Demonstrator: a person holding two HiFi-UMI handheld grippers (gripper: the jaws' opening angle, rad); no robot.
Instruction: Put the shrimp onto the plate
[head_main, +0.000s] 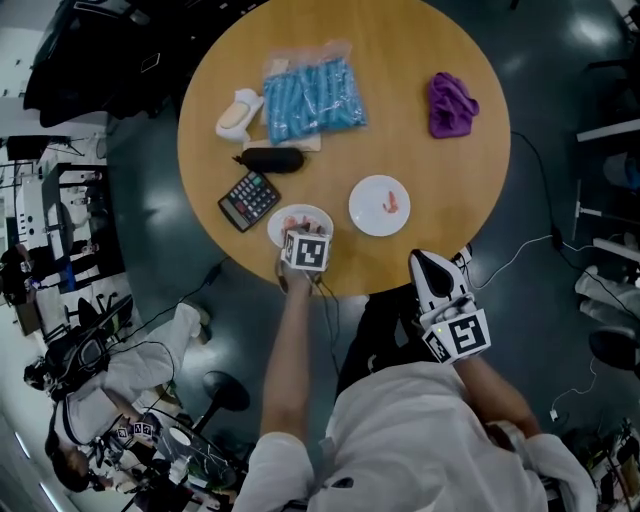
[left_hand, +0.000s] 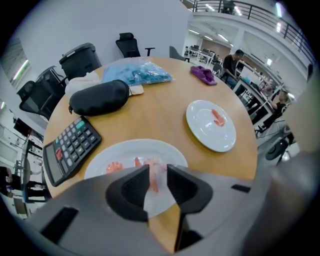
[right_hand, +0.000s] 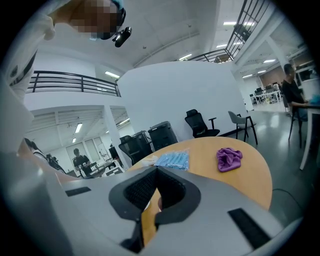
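While the right gripper (right_hand: 156, 172) hangs clenched and empty at the head view's lower right, the left gripper (left_hand: 158, 171) pinches a shrimp (left_hand: 153, 180) over the near plate (left_hand: 107, 152), low centre. Next, I'd judge, it must lift and carry the shrimp rightward to the far plate (left_hand: 207, 135), which holds one.

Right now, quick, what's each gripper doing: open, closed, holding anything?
Left gripper: closed on a shrimp, over the near plate.
Right gripper: closed, holding nothing.

Calculator (head_main: 249, 199) lies left of the left plate (head_main: 275, 229), right plate (head_main: 368, 216) beside it.
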